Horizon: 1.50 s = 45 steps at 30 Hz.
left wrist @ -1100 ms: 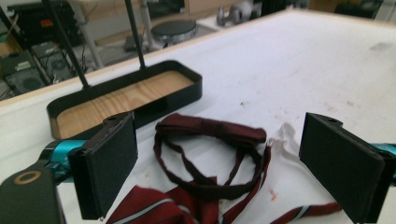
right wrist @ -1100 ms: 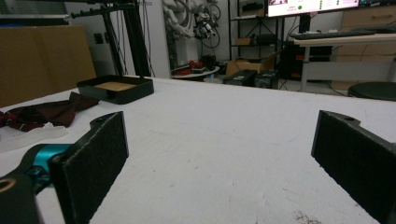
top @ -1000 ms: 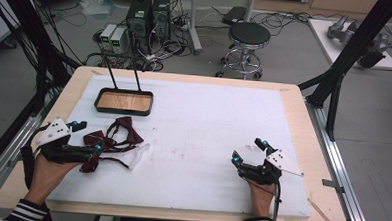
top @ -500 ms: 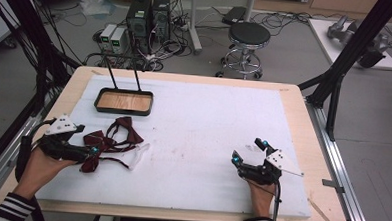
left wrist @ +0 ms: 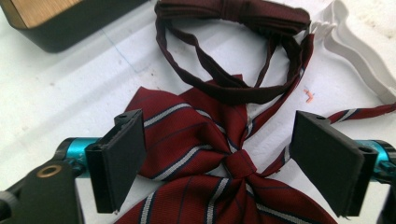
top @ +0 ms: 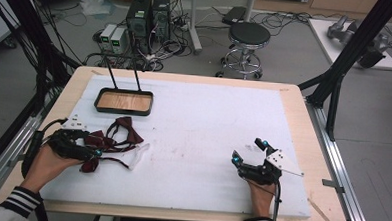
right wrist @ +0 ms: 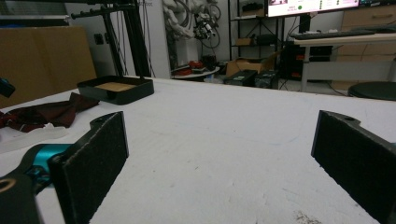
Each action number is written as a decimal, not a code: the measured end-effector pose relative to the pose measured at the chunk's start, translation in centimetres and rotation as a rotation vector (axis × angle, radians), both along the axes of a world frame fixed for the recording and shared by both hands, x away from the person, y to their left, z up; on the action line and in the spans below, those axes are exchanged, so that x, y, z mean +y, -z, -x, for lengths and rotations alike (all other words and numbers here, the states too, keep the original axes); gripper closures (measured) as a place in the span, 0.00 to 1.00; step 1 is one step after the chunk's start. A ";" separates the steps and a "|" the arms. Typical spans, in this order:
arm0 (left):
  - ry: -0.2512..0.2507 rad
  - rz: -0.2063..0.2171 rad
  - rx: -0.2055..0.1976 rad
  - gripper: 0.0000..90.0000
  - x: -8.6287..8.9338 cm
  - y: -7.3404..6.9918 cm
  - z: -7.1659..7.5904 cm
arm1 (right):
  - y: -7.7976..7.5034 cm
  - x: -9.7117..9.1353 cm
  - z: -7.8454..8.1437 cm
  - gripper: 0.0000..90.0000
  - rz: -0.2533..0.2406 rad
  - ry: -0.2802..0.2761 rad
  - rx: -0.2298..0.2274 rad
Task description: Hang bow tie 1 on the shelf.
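Now my left tool (left wrist: 219, 163) hangs over the striped bow tie (left wrist: 201, 154) at the near left of the desk (top: 207, 141). Its jaws stand wide on both sides of the knot and have just been closing a little, but the pads do not press the cloth yet. A plain dark bow tie (left wrist: 233, 14) with its strap loop lies just beyond, touching a white plastic clip (left wrist: 359, 56). The black tray (top: 124, 101) sits farther back. My right tool (top: 252, 158) rests at the near right, well apart, jaws open around nothing.
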State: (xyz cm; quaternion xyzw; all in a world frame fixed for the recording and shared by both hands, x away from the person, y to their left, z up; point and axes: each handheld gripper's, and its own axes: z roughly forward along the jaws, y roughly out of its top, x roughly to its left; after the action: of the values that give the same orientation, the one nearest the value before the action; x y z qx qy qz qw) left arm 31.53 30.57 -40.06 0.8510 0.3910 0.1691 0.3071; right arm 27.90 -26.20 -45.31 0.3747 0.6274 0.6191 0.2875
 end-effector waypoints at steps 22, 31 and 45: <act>-0.008 -0.047 0.162 0.44 -0.8 0.7 -0.9 | 0.0 0.0 0.0 0.03 0.000 0.000 0.000; -0.017 -0.062 0.206 0.54 -1.1 1.3 -1.4 | 0.0 0.0 0.0 0.03 0.003 -0.001 -0.004; -0.032 -0.088 0.203 0.79 -1.3 1.6 -1.2 | 0.0 0.0 0.0 0.03 0.000 0.001 0.000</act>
State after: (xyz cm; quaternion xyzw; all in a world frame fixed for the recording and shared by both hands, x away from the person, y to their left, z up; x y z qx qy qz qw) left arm 32.77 29.25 -41.64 0.8700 0.4259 0.1040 0.2257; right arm 27.91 -26.20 -45.30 0.3750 0.6273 0.6190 0.2877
